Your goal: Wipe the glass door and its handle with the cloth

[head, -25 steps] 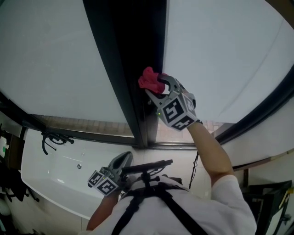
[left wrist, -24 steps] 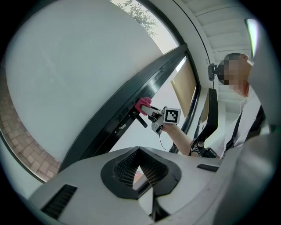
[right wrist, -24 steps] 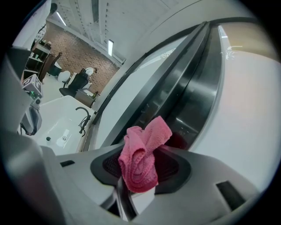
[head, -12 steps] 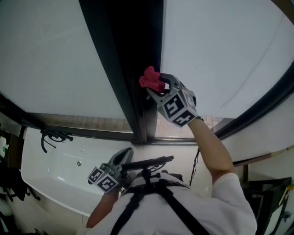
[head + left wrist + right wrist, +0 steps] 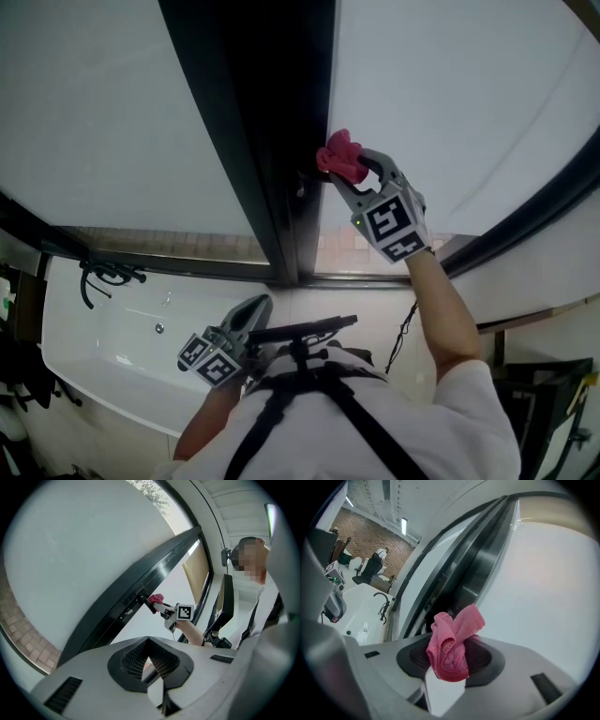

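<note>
My right gripper is raised and shut on a bunched pink cloth. The cloth presses where the dark door frame meets the right glass pane. In the right gripper view the cloth fills the jaws, with the frame just behind it. The left gripper view shows the cloth next to a black handle that sticks out of the frame. My left gripper hangs low near the person's chest, shut and with nothing in it.
A white basin with a black tap stands low at the left, below the left glass pane. A black chest mount crosses the person's front. Dark chairs stand far back in the room.
My right gripper has carried the pink cloth up and to the right along the frame edge. The left gripper has stayed about where it was.
</note>
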`<state>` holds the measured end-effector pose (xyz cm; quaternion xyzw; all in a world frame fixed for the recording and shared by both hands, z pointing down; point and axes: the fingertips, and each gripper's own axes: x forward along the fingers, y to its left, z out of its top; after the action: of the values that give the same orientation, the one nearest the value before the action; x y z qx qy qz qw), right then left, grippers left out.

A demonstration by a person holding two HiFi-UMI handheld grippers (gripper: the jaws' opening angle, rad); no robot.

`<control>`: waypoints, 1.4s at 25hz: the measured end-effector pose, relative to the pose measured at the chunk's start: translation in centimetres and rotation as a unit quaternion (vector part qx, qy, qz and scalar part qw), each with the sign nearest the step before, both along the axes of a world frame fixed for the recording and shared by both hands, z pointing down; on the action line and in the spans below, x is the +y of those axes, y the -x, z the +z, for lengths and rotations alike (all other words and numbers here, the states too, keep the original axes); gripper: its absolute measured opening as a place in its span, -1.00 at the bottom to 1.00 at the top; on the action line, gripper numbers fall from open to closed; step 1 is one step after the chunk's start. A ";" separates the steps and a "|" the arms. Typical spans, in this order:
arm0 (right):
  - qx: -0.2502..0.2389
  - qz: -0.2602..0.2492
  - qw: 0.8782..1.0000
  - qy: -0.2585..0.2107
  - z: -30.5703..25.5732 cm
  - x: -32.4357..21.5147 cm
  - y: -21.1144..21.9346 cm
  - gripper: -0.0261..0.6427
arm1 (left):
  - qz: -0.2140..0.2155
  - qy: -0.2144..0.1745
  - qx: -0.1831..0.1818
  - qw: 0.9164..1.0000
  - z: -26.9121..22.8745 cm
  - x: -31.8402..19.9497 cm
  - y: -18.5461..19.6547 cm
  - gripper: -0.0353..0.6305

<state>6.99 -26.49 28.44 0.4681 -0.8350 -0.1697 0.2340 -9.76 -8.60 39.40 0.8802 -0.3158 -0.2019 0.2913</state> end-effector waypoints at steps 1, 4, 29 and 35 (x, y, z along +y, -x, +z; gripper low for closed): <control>-0.004 0.003 1.000 0.001 0.0 0.0 -0.2 -0.40 | 0.001 0.000 0.000 1.000 0.0 0.0 0.0 -0.89; -0.014 0.010 1.000 0.003 -0.1 0.1 -1.1 -0.40 | 0.004 -0.001 -0.001 1.000 0.0 0.0 -0.1 -0.89; -0.107 0.050 0.992 0.042 10.3 2.4 0.1 -0.40 | 0.002 0.012 -0.007 1.000 0.4 0.8 0.4 -0.89; -0.077 0.023 0.997 0.011 8.7 -0.1 2.8 -0.40 | -0.009 0.017 -0.004 1.000 0.6 1.2 1.2 -0.89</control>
<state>4.21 -26.60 37.11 0.4962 -0.8413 -0.1191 0.1781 -11.00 -7.38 39.98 0.8733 -0.3280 -0.1955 0.3026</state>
